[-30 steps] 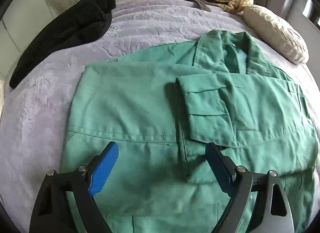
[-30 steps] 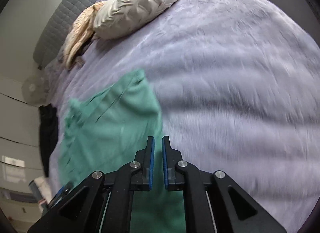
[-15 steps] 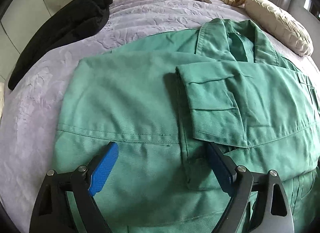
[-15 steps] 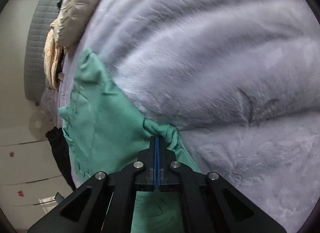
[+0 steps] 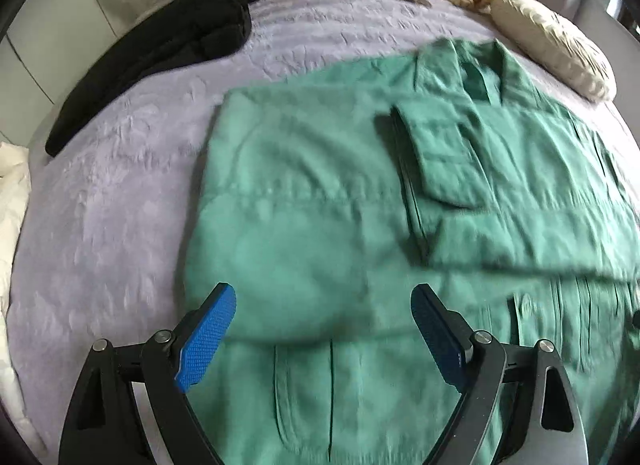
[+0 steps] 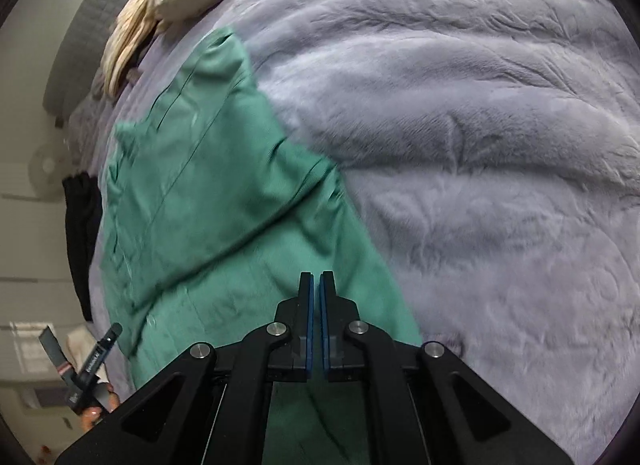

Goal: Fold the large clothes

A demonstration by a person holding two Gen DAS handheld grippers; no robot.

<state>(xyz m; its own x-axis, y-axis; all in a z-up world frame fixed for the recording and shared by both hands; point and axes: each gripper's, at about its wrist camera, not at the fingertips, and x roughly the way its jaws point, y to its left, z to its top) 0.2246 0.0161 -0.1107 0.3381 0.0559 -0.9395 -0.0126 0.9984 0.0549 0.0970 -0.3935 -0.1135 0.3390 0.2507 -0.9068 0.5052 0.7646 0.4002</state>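
Green jacket [image 5: 320, 201] looks soft, floppy (take its hem); left gripper [image 5: 323, 329] gapes wide, right gripper [image 6: 316, 309] pinched together, empty

The left tool [image 5: 324, 305] hangs steeply nose-down with its two blue-padded fingers [image 5: 206, 339] spread wide and nothing between them. The right tool [image 6: 316, 277] is tipped steeply down too, its blue pads drawn together to the thinnest slit, and no cloth shows pinched in that slit. Low at the left edge of the right wrist view, fingertips of the person's left hand [image 6: 98, 405] curl around the body of the left tool.
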